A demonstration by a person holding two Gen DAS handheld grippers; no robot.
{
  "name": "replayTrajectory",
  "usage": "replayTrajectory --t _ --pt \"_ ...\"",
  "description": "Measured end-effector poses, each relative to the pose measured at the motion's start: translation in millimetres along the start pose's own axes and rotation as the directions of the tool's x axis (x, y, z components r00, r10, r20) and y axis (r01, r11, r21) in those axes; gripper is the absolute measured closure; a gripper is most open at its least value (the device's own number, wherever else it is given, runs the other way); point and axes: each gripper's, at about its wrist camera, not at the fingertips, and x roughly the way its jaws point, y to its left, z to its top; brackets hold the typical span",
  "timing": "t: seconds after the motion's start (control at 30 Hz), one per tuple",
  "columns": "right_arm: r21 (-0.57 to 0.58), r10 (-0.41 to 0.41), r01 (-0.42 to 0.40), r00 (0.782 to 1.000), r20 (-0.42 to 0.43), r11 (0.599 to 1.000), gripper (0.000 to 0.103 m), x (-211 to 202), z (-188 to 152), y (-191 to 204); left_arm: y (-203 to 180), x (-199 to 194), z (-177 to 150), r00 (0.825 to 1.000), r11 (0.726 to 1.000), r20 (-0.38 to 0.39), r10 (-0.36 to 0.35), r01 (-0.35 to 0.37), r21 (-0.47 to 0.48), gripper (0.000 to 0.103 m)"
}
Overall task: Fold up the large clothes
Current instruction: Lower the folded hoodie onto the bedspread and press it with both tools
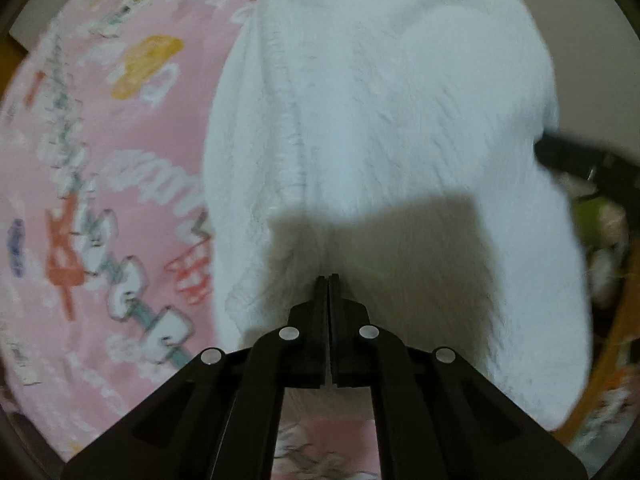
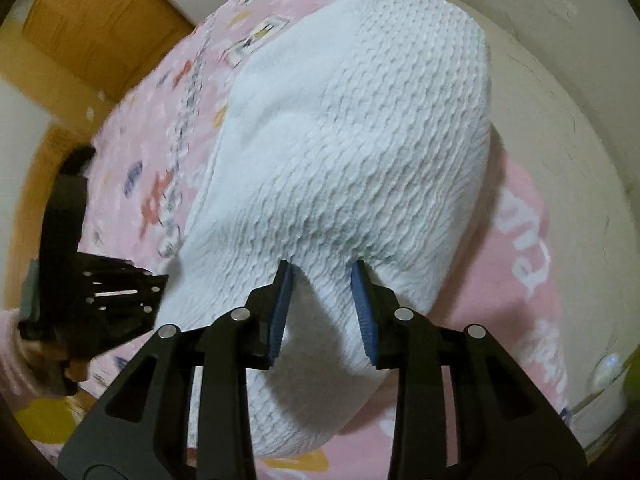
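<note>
A large white textured garment [image 1: 380, 120] lies on a pink patterned bed sheet [image 1: 100, 160]. My left gripper [image 1: 328, 280] is shut, its jaws pressed together on the near edge of the garment. In the right wrist view the same garment [image 2: 352, 140] is lifted into a hump. My right gripper [image 2: 322, 268] stands partly open, blue pads [image 2: 282, 304] on either side of a thick fold of the garment. The left gripper [image 2: 120, 292] shows at the left of that view, and the right gripper's tip [image 1: 560, 152] shows at the right of the left wrist view.
The pink sheet [image 2: 160, 140] covers the bed. A cream wall [image 2: 560, 80] runs along the far right. Wooden furniture [image 2: 100, 20] stands beyond the bed at upper left. A white round object [image 2: 608, 372] sits at the lower right.
</note>
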Motion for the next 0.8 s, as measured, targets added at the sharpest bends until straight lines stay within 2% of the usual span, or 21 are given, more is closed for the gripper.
replayTrajectory --t 0.07,0.13,0.17,0.23,0.27,0.33,0.4,0.43,0.47,0.5,0.57,0.63,0.67,0.7,0.73,0.77,0.8 --pt "-0.073 -0.073 0.074 0.997 0.013 0.995 0.071 -1.6 1.1 24.4 3.6 -1.2 -6.7 0.997 0.997 0.013 0.072 -0.072 -0.001 0.099" --pt "-0.118 -0.066 0.068 0.998 0.02 0.991 0.071 -19.1 8.7 39.8 9.5 -2.1 -6.9 0.997 0.997 0.003 0.08 -0.08 -0.01 0.099" --pt "-0.115 -0.039 0.045 0.998 0.058 0.992 0.071 -31.9 16.0 38.7 11.4 -2.9 -6.7 0.996 0.996 -0.003 0.091 -0.091 -0.007 0.1" --pt "-0.11 -0.068 0.084 0.988 0.141 0.99 0.071 -56.4 38.9 30.6 11.3 -1.2 -6.5 0.994 0.994 -0.01 0.112 -0.112 0.012 0.1" --pt "-0.104 -0.078 0.094 0.985 0.155 0.99 0.071 -55.7 50.0 24.6 11.0 -2.6 -3.4 0.994 0.994 -0.008 0.109 -0.109 0.012 0.1" --pt "-0.103 -0.093 0.104 0.99 0.104 0.989 0.071 -37.8 80.0 8.8 8.9 -4.1 -3.7 0.995 0.995 0.002 0.099 -0.099 0.017 0.1" --pt "-0.154 -0.148 0.148 0.989 0.016 0.977 0.071 -3.8 105.6 -0.6 3.4 -10.4 -1.7 0.994 0.994 0.017 0.107 -0.107 0.032 0.1" --pt "-0.187 -0.186 0.179 0.982 -0.02 0.966 0.071 9.0 111.4 -0.7 2.5 -11.7 -0.8 0.993 0.993 0.02 0.115 -0.115 0.03 0.1" --pt "-0.218 -0.255 0.238 0.965 -0.054 0.946 0.071 25.1 114.4 -1.3 -0.3 -19.2 2.8 0.992 0.992 0.027 0.121 -0.122 0.018 0.1" --pt "-0.223 -0.289 0.269 0.955 -0.063 0.937 0.071 29.7 113.9 -3.4 -3.0 -30.2 7.6 0.994 0.995 0.039 0.104 -0.104 -0.004 0.1" --pt "-0.187 -0.301 0.284 0.951 -0.071 0.94 0.071 31.7 113.4 -11.7 -8.5 -62.1 18.5 0.995 0.998 0.097 -0.009 0.016 -0.065 0.1" --pt "-0.127 -0.258 0.248 0.964 -0.071 0.96 0.071 25.8 109.3 -22.0 -18.6 -88.5 31.6 0.98 0.985 0.153 -0.128 0.143 -0.093 0.1" --pt "-0.123 -0.248 0.238 0.966 -0.068 0.963 0.071 23.4 105.6 -23.3 -25.1 -92.3 40.7 0.958 0.958 0.147 -0.246 0.264 -0.116 0.1" --pt "-0.127 -0.251 0.241 0.966 -0.067 0.962 0.071 22.8 104.9 -22.2 -28.7 -89.3 44.0 0.944 0.937 0.131 -0.304 0.321 -0.137 0.1" --pt "-0.132 -0.259 0.249 0.963 -0.069 0.96 0.072 21.5 104.2 -20.5 -33.2 -81.3 47.5 0.933 0.921 0.109 -0.342 0.356 -0.157 0.1" --pt "-0.129 -0.264 0.254 0.962 -0.066 0.959 0.072 15.7 106.3 -18.9 -39.3 -69.3 48.3 0.943 0.928 0.079 -0.323 0.332 -0.17 0.1" --pt "-0.114 -0.252 0.245 0.967 -0.049 0.963 0.071 8.3 110.5 -16.8 -42.3 -57.5 45.5 0.944 0.926 0.067 -0.322 0.329 -0.186 0.1"
